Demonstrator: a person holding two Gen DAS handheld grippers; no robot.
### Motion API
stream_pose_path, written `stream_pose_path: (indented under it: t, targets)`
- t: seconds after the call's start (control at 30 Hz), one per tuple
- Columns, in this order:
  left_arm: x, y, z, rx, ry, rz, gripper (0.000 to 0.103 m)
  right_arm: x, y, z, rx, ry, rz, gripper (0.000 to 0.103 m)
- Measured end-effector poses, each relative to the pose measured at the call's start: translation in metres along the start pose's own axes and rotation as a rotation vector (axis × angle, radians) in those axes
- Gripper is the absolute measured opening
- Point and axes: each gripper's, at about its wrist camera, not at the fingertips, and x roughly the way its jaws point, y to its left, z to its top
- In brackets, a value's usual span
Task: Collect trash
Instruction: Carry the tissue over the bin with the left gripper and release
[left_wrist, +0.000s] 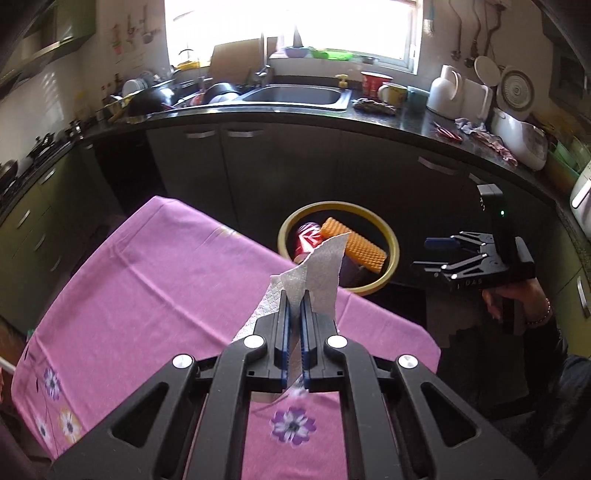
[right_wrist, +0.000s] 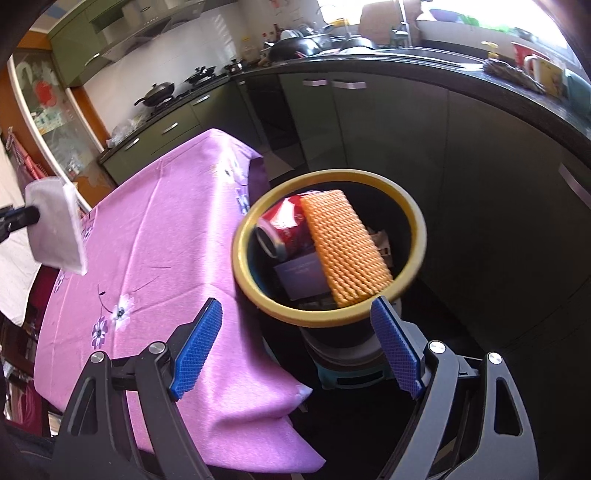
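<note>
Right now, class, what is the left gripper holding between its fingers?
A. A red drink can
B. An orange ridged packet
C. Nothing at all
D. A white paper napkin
D: the left gripper is clamped on a white paper napkin above the pink tablecloth, while the red drink can and orange ridged packet already lie in the yellow-rimmed bin, and the right gripper is open.

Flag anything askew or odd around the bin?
The orange ridged piece sits tilted in the yellow-rimmed bin, one end near rim height beside the red can, not settled in. The left gripper holds a torn tissue above the pink tablecloth. No spill seen.
</note>
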Motion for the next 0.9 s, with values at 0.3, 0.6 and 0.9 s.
stream_pose_path:
  t: [0.3, 0.6, 0.9]
  targets:
    - [0.114, -0.046, 0.077, 0.068, 0.042, -0.105, 0.005, -0.008, -0.031, -0.007, 0.07, -0.015, -0.028, 0.082]
    - [0.21, -0.063, 0.083, 0.027, 0.218, -0.168, 0.005, -0.016, -0.05, -0.012, 0.114, -0.023, -0.046, 0.082]
    - [0.236, -0.065, 0.079, 0.013, 0.25, -0.167, 0.008, -0.023, -0.041, -0.008, 0.103, -0.042, -0.045, 0.082]
